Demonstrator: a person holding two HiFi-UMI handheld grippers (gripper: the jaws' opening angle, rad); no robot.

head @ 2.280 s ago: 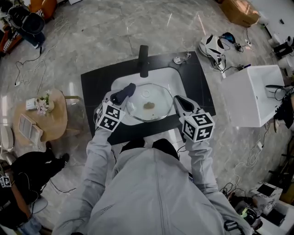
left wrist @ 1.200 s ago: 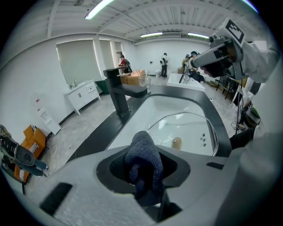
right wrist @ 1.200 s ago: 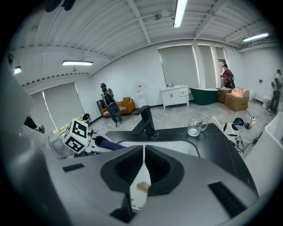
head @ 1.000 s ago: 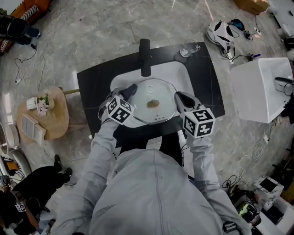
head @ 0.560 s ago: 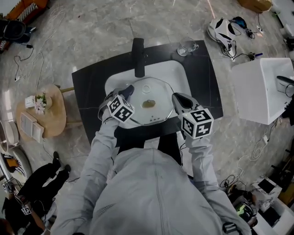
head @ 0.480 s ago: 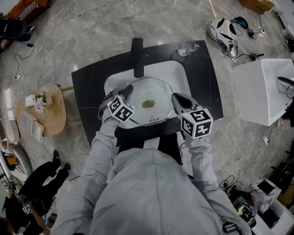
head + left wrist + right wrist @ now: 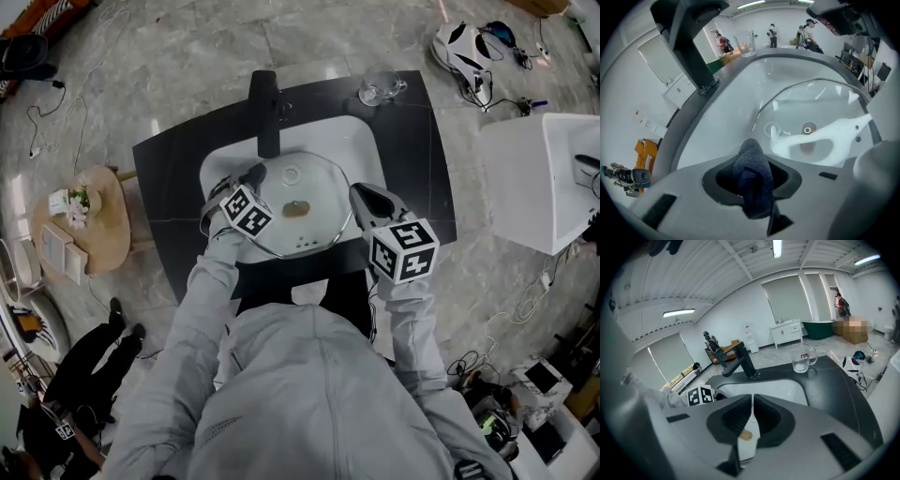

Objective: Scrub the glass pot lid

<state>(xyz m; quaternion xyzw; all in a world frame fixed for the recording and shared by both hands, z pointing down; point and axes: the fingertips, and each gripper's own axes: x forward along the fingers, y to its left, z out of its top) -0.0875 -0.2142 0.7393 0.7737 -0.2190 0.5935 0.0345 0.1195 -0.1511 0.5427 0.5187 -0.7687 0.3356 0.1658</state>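
Glass lid, its rim apparently pinched steady by the jaws of the right gripper, awaits the cloth clamped in the left gripper.

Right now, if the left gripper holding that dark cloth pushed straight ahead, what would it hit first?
Probably the glass pot lid: the cloth in the left gripper points at its near rim, with the white sink wall behind. Depth is hard to judge.

Bright even light from ceiling strip lights, soft shadows, fisheye-warped gripper views with dark corners
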